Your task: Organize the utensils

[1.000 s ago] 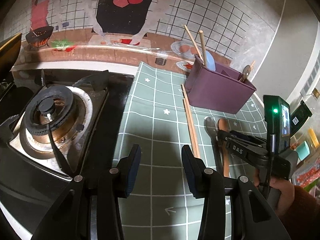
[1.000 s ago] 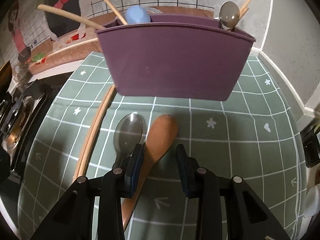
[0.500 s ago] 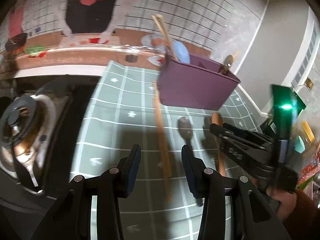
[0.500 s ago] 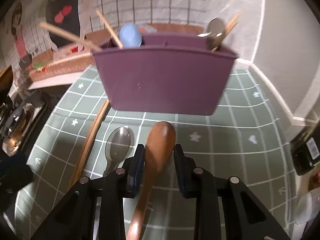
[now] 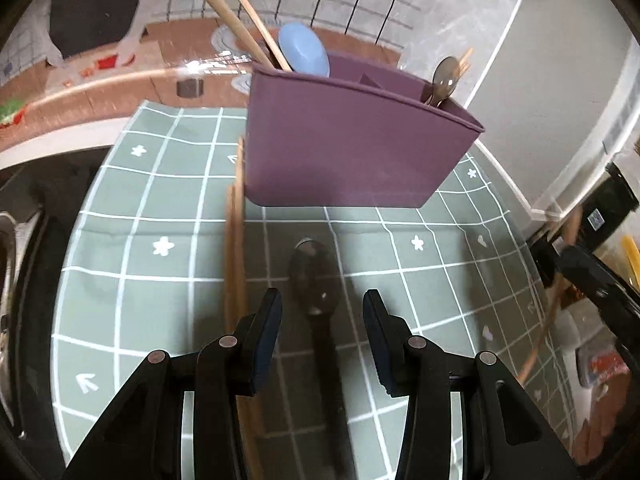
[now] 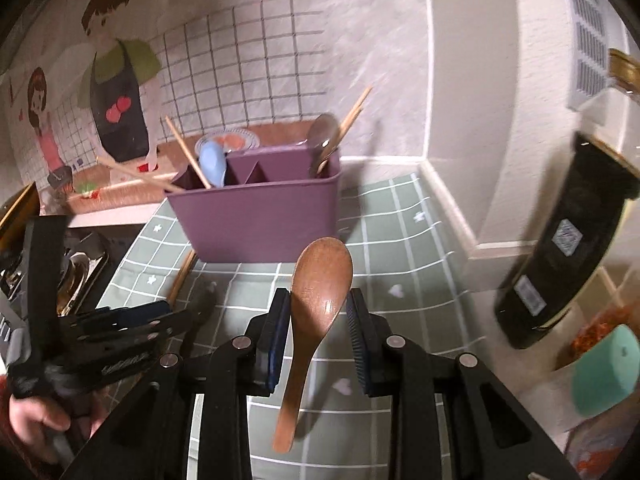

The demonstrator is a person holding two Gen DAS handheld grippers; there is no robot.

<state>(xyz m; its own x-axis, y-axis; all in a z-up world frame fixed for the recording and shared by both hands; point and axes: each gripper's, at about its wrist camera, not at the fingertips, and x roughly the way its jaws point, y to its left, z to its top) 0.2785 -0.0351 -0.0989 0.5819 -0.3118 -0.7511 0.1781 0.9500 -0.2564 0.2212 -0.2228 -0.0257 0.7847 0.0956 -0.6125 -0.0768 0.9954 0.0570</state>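
Left wrist view, left to right: green grid-print mat point(image 5: 160, 196) with white stars is covering the counter; paired wooden chopsticks point(image 5: 234, 248) are lying along the frame's left-centre. Left gripper point(image 5: 322, 334) is hovering with jaws apart, gripping nothing, a dark metal spoon point(image 5: 316, 280) lying between them on the mat. Purple divided plastic caddy point(image 5: 348, 148) is standing at upper centre.

Right wrist view: cartoon wall sticker point(image 6: 116, 92) is filling the upper left, over a tiled wall. Right gripper point(image 6: 320, 340) is clamping a smooth wooden spoon point(image 6: 316, 300), lifted off the mat at frame centre; jaws have just been closing.
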